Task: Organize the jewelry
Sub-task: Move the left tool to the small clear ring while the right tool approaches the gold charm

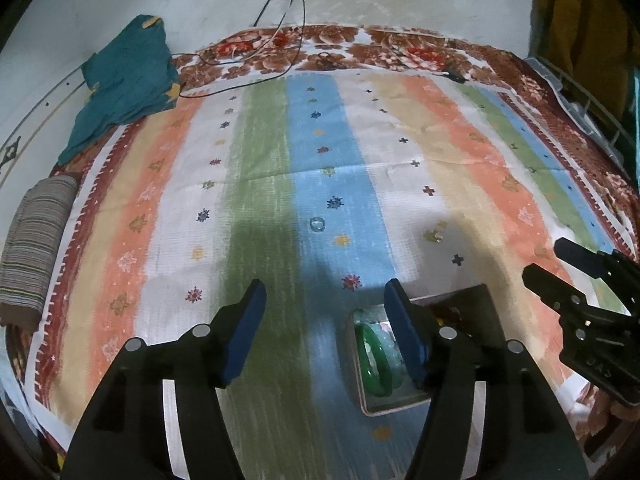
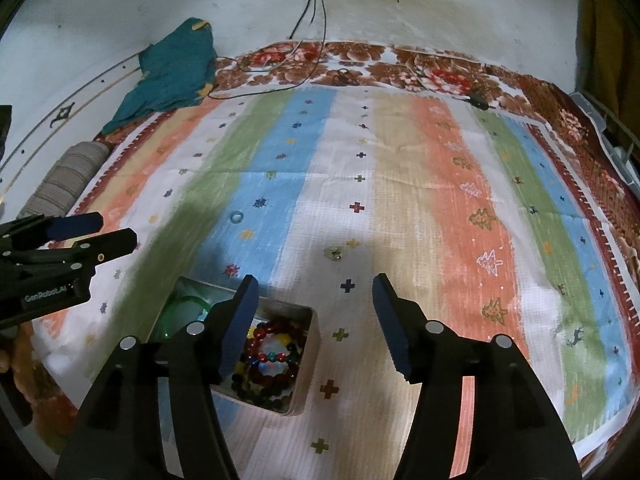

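Observation:
A metal tin (image 2: 306, 354) holds dark red bead bracelets (image 2: 276, 354) and a green bangle (image 1: 374, 354); the tin also shows in the left wrist view (image 1: 394, 406). A small clear ring (image 1: 317, 224) lies on the blue stripe, also in the right wrist view (image 2: 236, 217). A small gold piece (image 1: 434, 236) lies on the cloth, also in the right wrist view (image 2: 335, 253). My left gripper (image 1: 326, 300) is open and empty above the tin's left side. My right gripper (image 2: 316, 294) is open and empty above the tin's right edge.
The striped cloth (image 1: 260, 160) covers a floral blanket (image 1: 360, 44). A teal garment (image 1: 128, 76) and a striped roll (image 1: 34, 248) lie at the left. Cables (image 1: 288, 20) run down the back wall. A wire rack (image 1: 592, 108) stands at right.

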Tool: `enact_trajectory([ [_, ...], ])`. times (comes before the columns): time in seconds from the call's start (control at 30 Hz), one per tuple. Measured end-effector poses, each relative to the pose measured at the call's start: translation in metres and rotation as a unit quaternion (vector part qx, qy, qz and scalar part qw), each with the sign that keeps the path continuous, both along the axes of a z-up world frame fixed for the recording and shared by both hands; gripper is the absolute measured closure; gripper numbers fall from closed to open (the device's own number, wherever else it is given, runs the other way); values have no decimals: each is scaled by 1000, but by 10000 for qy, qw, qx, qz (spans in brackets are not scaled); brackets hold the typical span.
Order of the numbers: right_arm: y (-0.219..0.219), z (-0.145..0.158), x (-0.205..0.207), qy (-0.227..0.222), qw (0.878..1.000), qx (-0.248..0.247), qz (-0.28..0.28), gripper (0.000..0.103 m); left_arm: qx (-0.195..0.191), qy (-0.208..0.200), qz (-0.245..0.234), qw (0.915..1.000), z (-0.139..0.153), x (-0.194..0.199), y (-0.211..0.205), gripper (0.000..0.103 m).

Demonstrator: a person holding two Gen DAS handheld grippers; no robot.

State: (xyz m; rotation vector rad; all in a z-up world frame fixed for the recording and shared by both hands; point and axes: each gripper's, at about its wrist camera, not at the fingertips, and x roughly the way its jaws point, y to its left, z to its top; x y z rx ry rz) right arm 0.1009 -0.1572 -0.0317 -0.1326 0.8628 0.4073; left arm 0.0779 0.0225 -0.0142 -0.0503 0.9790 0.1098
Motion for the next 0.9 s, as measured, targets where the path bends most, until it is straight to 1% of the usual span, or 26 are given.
enact_trajectory([
  [0.13, -1, -2, 7, 99, 9999, 80, -25, 44, 108, 73, 20, 9999, -5, 8, 0, 41],
  [0.2, -2, -2, 10, 82, 9999, 77, -71, 43, 128, 104, 30, 9999, -7, 13, 1, 40],
  [0.3, -4, -2, 15, 72, 9998, 110, -121, 39, 67, 115, 62, 9999, -9, 19, 4, 35],
  [0.43, -5, -4, 26, 90, 9997, 145, -189, 39, -115, 166, 138, 9997, -12, 28, 10, 35],
  [0.67, -3, -16, 41, 249, 9993, 94, -248, 39, -174, 220, 242, 9993, -18, 43, 16, 32],
  [0.77, -1, -19, 43, 265, 9993, 70, -249, 36, -136, 203, 260, 9994, -22, 49, 17, 29],
  [0.9, 1, -26, 49, 324, 9991, 15, -265, 36, -83, 336, 275, 9990, -31, 58, 18, 29],
])
